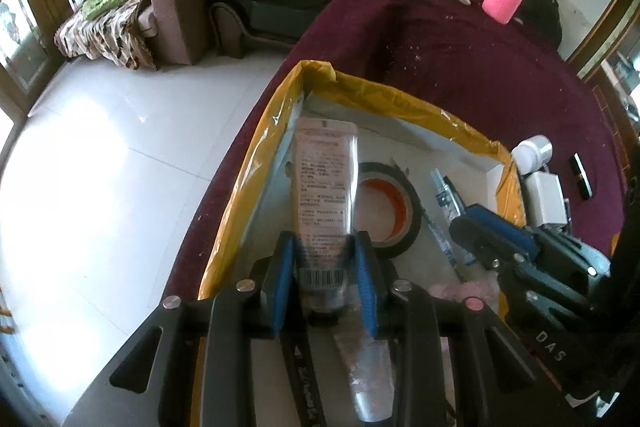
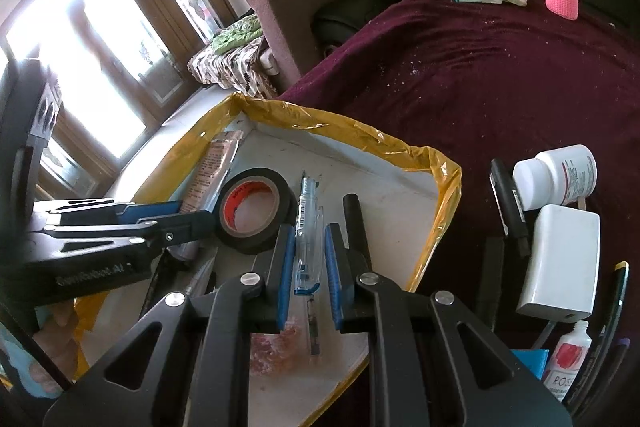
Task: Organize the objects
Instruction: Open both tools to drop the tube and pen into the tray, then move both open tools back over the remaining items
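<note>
We angle both grippers down into the yellow-rimmed box point(image 1: 256, 131). Our left gripper point(image 1: 325, 267) clamps a printed tube point(image 1: 322, 183) near its barcode. Our right gripper point(image 2: 307, 267) clamps a clear pen point(image 2: 308, 223). Beyond lies black tape point(image 2: 252, 207); a bottle point(image 2: 566, 359) outside the box reads "ROSE".

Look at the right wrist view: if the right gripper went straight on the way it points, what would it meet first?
The right gripper already has the clear plastic pen between its blue pads. Straight ahead lies the white floor of the yellow-taped box, then probably the box's far wall; depth is hard to judge.
</note>
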A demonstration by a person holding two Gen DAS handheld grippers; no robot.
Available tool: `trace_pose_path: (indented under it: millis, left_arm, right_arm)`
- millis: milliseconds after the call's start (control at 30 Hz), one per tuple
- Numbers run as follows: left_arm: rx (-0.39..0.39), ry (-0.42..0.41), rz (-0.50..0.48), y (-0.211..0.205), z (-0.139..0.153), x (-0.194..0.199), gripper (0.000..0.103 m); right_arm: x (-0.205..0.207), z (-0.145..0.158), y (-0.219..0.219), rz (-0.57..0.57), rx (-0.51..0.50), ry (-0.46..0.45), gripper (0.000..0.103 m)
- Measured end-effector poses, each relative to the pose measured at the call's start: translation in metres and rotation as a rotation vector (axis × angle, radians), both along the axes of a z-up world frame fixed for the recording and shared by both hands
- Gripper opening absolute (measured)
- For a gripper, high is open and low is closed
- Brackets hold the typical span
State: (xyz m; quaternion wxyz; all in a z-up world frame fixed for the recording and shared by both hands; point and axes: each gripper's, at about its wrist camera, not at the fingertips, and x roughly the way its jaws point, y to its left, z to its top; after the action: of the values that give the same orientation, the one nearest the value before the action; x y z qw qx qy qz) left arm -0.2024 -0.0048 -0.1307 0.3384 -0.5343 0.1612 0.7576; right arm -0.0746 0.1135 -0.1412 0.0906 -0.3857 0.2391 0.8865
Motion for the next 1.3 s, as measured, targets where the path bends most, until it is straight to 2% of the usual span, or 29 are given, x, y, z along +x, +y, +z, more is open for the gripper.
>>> trace_pose_path:
  millis: [100, 167, 233, 433, 600, 700, 800, 900, 1033, 1133, 1233, 1300]
  left_arm:
    - [0.033, -0.016, 0.007, -0.003, 0.002, -0.002, 0.028]
    - [0.069, -0.034, -0.001, -0.005, 0.004, -0.001, 0.036]
    - [0.101, -0.054, 0.004, -0.009, 0.006, -0.002, 0.038]
    - [0.203, -0.058, 0.044, -0.027, 0.022, 0.009, 0.039]
    - [0.289, 0.001, 0.037, -0.043, 0.041, 0.046, 0.039]
    - [0.292, 0.012, 0.012, -0.043, 0.046, 0.070, 0.040]
    - [0.301, 0.028, -0.010, -0.042, 0.047, 0.095, 0.040]
    - [0.334, 0.012, -0.037, -0.038, 0.048, 0.115, 0.040]
    - [0.359, -0.017, -0.088, -0.021, 0.048, 0.144, 0.040]
    - [0.355, -0.008, -0.134, -0.006, 0.050, 0.164, 0.040]
    - [0.344, 0.008, -0.174, 0.004, 0.052, 0.182, 0.040]
    - [0.340, 0.012, -0.189, 0.006, 0.053, 0.191, 0.040]
  right_arm:
    - [0.000, 0.000, 0.000, 0.000, 0.002, 0.000, 0.014]
    - [0.000, 0.000, 0.000, -0.005, -0.004, 0.001, 0.014]
    - [-0.001, 0.000, 0.001, -0.004, -0.013, 0.004, 0.016]
    - [0.004, 0.006, 0.004, 0.014, -0.059, 0.068, 0.044]
    - [0.011, 0.014, 0.006, 0.001, -0.050, 0.105, 0.044]
    - [0.020, 0.022, 0.004, 0.014, -0.053, 0.117, 0.044]
    - [0.047, 0.036, 0.003, 0.003, -0.024, 0.144, 0.044]
    - [0.088, 0.044, 0.006, -0.025, -0.037, 0.159, 0.044]
    - [0.153, 0.038, 0.022, -0.143, -0.038, 0.129, 0.044]
    - [0.191, 0.026, 0.037, -0.235, -0.049, 0.092, 0.042]
    - [0.212, 0.013, 0.045, -0.291, -0.053, 0.046, 0.033]
    - [0.218, 0.005, 0.048, -0.311, -0.051, 0.017, 0.030]
